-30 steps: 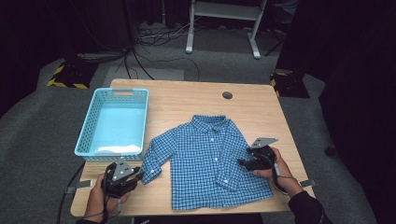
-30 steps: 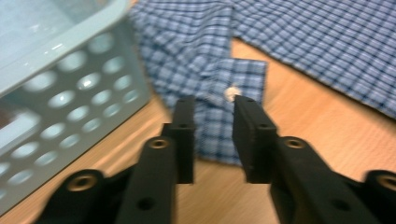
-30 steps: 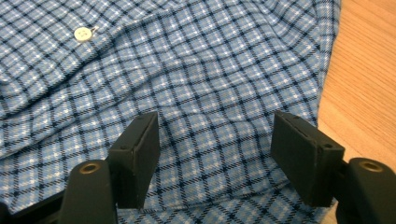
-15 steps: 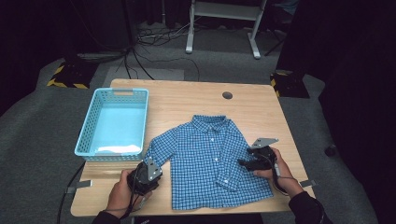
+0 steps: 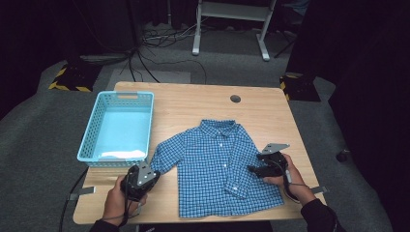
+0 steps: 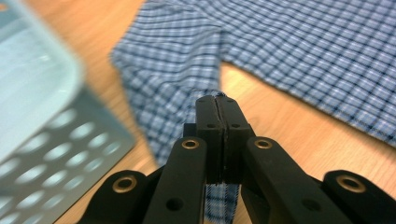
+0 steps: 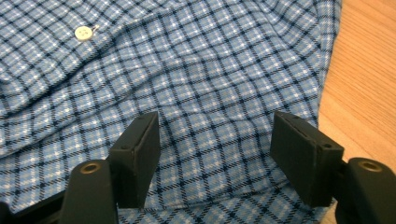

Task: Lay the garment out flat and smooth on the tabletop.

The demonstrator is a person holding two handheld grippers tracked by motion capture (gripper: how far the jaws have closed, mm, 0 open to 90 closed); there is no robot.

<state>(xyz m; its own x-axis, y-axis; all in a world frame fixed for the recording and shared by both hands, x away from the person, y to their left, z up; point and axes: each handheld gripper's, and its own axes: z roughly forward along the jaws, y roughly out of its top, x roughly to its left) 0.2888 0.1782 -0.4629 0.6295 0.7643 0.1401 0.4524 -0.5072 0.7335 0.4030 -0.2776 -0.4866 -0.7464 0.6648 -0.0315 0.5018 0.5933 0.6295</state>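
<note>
**Left claw clamping the sleeve, right claw waiting over the shirt**

Now the left gripper (image 6: 217,105) is pressing its jaws together on the cuff end of one sleeve (image 6: 170,88) of the shirt (image 5: 220,166); its jaws have just been closing, and blue checked cloth is showing between and under them. The shirt is lying flat, front up, on the table (image 5: 203,101), just right of the basket (image 5: 118,125), with that sleeve reaching out toward the basket's near corner. The right gripper (image 7: 215,135) is hovering with its jaws spread over the other side of the shirt, near its edge, with cloth lying under and between the jaws but not pinched.

The work in hand is looking like a fold, sleeve first. The risk is sitting mostly with the left grip: it is catching the cloth at the very tips, so a quick lift could be pulling the sleeve free. A pull across the table rather than upward could be dragging the whole shirt and rumpling the flat front. The basket wall is standing close to the left gripper, so a swing that way could be knocking it. If the right jaws are closing where they are, they may be gathering several layers, or none.
</note>
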